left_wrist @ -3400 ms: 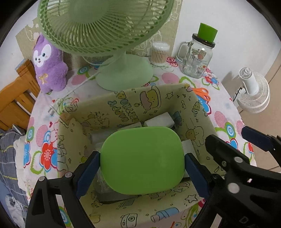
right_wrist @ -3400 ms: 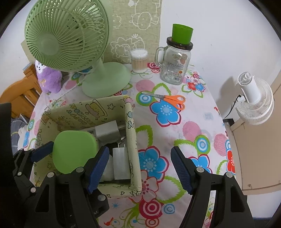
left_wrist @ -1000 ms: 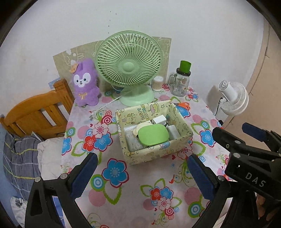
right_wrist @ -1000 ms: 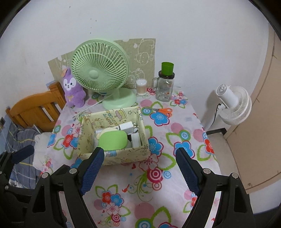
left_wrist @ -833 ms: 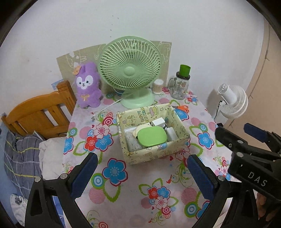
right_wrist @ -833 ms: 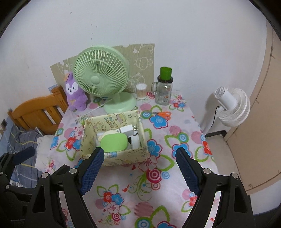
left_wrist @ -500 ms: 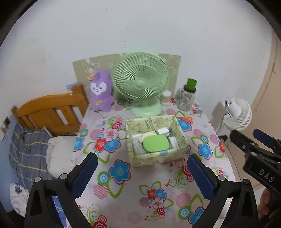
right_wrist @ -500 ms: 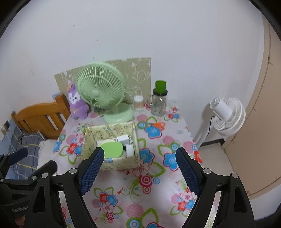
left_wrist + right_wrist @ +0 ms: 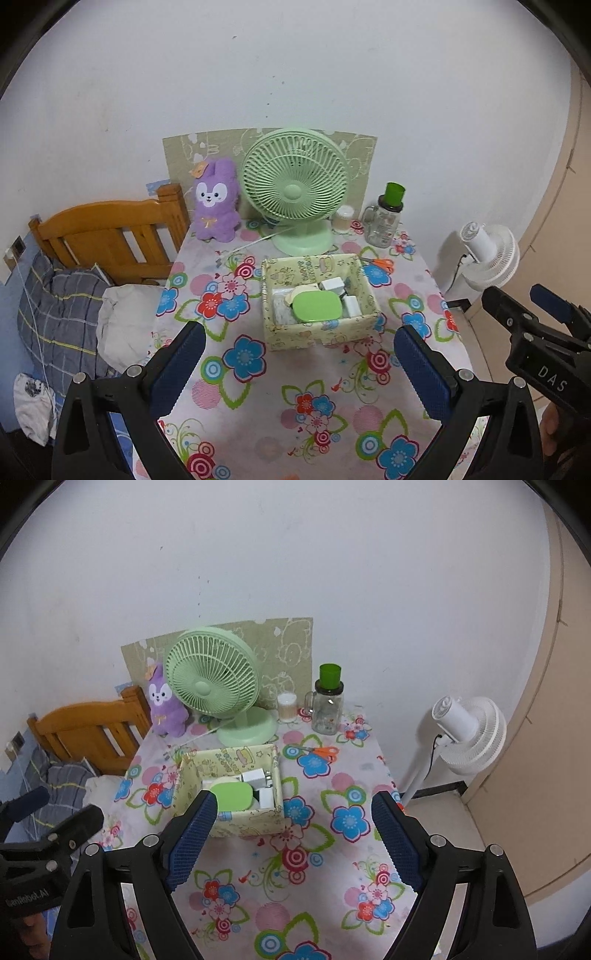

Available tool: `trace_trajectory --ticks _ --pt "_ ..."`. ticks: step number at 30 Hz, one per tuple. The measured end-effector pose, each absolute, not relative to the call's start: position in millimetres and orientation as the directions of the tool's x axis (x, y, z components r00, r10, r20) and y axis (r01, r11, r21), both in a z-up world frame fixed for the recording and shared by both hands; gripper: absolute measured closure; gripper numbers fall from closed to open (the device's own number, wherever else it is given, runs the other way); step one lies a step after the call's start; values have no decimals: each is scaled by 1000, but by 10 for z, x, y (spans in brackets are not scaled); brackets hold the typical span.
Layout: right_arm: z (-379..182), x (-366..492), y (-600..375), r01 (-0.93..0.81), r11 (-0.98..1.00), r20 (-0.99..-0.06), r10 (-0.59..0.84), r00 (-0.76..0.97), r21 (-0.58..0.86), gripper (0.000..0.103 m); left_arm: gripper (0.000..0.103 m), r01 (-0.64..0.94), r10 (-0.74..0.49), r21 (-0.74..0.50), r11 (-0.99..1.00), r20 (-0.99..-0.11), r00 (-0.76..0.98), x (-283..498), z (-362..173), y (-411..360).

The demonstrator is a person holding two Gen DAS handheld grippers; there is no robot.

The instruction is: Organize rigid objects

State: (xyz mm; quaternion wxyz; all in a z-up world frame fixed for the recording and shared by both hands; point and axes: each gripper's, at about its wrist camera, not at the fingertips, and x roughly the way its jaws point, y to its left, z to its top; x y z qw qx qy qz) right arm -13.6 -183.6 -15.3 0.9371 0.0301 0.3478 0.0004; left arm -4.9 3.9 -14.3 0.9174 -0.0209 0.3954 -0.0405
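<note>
Left wrist view: left gripper (image 9: 295,354) spread wide w/ nothing between its fingers, above the flowered table (image 9: 295,417). Box (image 9: 321,338) at 12 o'clock of the gripper — green lid (image 9: 316,306) lies inside on top, white blocks (image 9: 334,285) beside it.

Right wrist view: right gripper (image 9: 291,834) likewise wide apart, holding nothing. Box (image 9: 243,823) at 11 o'clock; scissors (image 9: 320,752) at the box's 2 o'clock, fan (image 9: 210,686) at its 12.

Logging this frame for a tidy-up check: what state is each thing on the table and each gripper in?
Left gripper: open, empty.
Right gripper: open, empty.
Patterned storage box: open-topped, holding items.
Green lidded case: shut, lying in the box.
Glass mug jar: upright, green cup on top.
Orange scissors: closed, flat on the tablecloth.
</note>
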Motion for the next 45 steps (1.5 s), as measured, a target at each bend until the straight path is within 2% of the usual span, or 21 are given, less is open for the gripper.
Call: trace_trajectory --ticks 10,26,45 --pt "-127 -281 -1836 41 997 -646 13 763 68 11 0 68 -87 -54 996 -694 715 -180 -17 41" --pt "-161 -285 -1887 67 997 -667 -16 745 50 11 0 79 -114 -82 994 -723 682 -145 -97 5" --pt "-147 -297 -1817 56 997 -664 -11 748 47 11 0 76 -95 -58 995 -708 700 -157 -66 36"
